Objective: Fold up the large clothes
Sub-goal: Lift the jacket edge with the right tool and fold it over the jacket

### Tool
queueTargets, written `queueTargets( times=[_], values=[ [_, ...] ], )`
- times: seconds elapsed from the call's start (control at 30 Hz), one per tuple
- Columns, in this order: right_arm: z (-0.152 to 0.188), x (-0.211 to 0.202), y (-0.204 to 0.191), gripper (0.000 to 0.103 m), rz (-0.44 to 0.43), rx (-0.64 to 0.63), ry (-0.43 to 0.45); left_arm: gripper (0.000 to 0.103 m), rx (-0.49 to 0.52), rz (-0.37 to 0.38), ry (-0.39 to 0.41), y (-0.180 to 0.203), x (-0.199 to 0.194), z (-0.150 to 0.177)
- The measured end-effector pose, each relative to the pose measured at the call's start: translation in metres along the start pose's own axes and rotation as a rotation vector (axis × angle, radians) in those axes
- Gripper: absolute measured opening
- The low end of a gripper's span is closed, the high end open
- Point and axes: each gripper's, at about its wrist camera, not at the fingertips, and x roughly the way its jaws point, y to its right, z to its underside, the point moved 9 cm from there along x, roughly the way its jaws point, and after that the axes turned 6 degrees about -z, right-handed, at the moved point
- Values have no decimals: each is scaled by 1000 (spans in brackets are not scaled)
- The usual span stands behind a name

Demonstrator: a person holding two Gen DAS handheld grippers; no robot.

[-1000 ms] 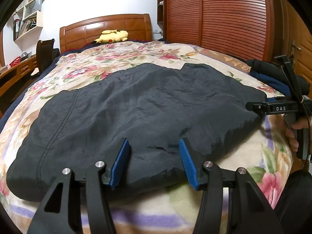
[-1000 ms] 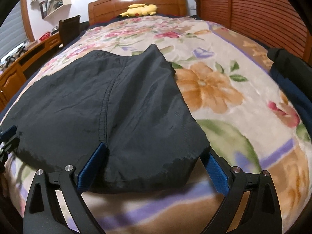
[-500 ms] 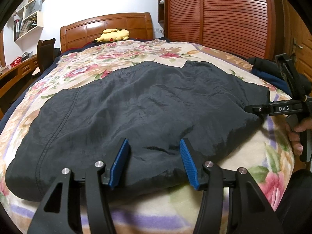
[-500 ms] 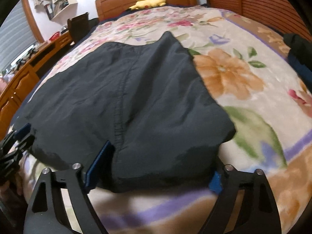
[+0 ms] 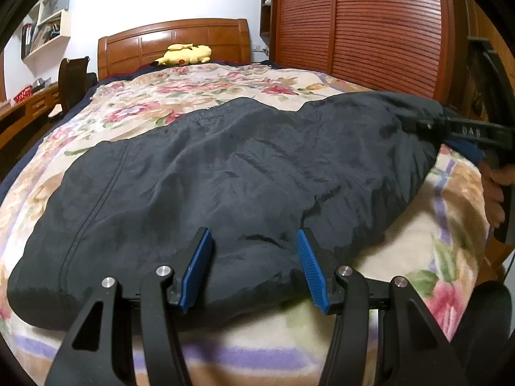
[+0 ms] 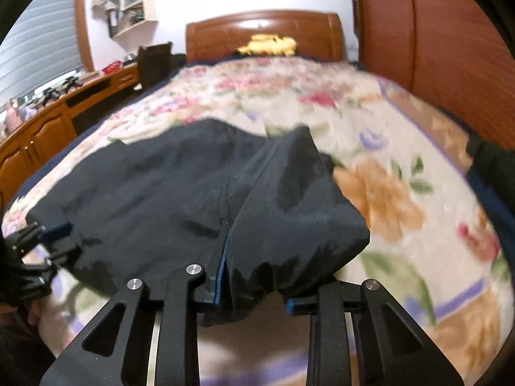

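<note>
A large dark grey garment (image 5: pixel 225 173) lies across the floral bed. My left gripper (image 5: pixel 254 257) has its blue pads apart around the garment's near hem, which bulges between them without being squeezed. My right gripper (image 6: pixel 254 292) has narrowed its jaws around the garment's right corner (image 6: pixel 289 225) and holds it lifted off the bed; fabric bunches between the fingers and hides the pads. From the left wrist view the right gripper (image 5: pixel 428 127) holds the raised right end. From the right wrist view the left gripper (image 6: pixel 42 244) sits at the garment's left edge.
The floral blanket (image 5: pixel 225 87) covers the bed. A yellow plush toy (image 5: pixel 186 54) lies by the wooden headboard. Dark clothes (image 6: pixel 492 167) are piled at the bed's right edge. A slatted wardrobe (image 5: pixel 370 25) stands right, a wooden desk (image 6: pixel 58 109) left.
My right gripper has closed in on the garment's right corner and lifted it off the bed. The left gripper has stayed in place, jaws still apart.
</note>
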Motion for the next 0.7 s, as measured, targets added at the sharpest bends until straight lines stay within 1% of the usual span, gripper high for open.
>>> queueTargets(
  times=[0.07,0.2,0.3,0.43,0.53,0.7],
  values=[
    [-14,-1,-10,24,-4,-26,18,54,-10,0,6,-6,-6,0],
    [-40,-4,-34,22,-31,-78,65,54,-30,-25,35,-25,-26,0],
    [-59,-5,-62,21,-54,-135,90,54,-55,-51,54,-44,-43,0],
    [-81,2,-110,19,-102,-215,103,54,-83,-117,83,-76,-71,4],
    [-95,9,-156,18,-151,-292,120,54,-111,-152,99,-96,-89,8],
    [-104,25,-220,17,-244,-372,126,54,-128,-256,99,-123,-109,21]
  ],
)
